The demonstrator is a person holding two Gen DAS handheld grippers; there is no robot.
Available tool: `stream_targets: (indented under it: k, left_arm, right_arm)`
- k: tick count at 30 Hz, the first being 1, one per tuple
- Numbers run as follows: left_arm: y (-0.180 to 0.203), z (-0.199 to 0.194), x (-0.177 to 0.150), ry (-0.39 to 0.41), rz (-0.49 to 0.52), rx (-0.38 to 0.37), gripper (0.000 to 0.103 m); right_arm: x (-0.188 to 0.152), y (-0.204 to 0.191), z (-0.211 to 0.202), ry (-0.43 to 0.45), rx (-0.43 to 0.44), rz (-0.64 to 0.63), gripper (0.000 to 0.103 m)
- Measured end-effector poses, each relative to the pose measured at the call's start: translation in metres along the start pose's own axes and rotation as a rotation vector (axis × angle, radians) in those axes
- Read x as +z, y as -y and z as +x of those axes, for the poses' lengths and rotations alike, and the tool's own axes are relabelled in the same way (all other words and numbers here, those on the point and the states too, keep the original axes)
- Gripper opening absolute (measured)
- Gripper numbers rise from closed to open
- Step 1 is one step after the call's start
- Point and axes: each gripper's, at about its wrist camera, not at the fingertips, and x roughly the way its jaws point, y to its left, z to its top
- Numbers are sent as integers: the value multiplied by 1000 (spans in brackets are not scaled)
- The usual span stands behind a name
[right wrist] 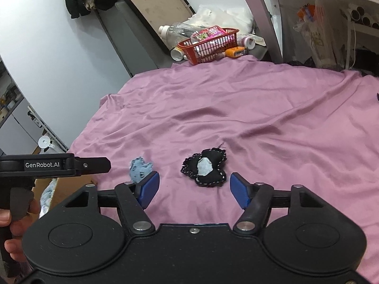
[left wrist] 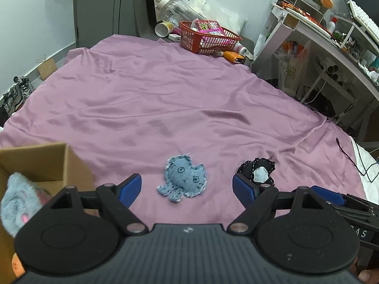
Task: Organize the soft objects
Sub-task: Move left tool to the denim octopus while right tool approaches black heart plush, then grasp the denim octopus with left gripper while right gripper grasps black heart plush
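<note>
A small blue denim plush lies flat on the pink bedsheet, just ahead of my open left gripper, between its blue pads. To its right lies a black stitched plush with a pale patch. In the right wrist view that black plush rests just ahead of my open right gripper, with the denim plush partly behind the left pad. A cardboard box at the left holds a fluffy grey-blue toy.
A red basket with packets, bottles and an orange item stands at the bed's far edge. A cluttered desk and a plastic bag stand to the right. Cables trail by the right bed edge. Shoes sit on the floor at left.
</note>
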Motion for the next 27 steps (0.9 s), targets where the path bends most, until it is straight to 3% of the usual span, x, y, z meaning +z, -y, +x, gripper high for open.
stream_targets:
  k: [12,27]
  left_arm:
    - [7,59,1,-74,-4,8,78]
    - [2,102,-1,-121,-4,28,69]
  right_arm:
    - [8,20,44,-56,11,16,50]
    - [10,25,81,-94,-21,28,50]
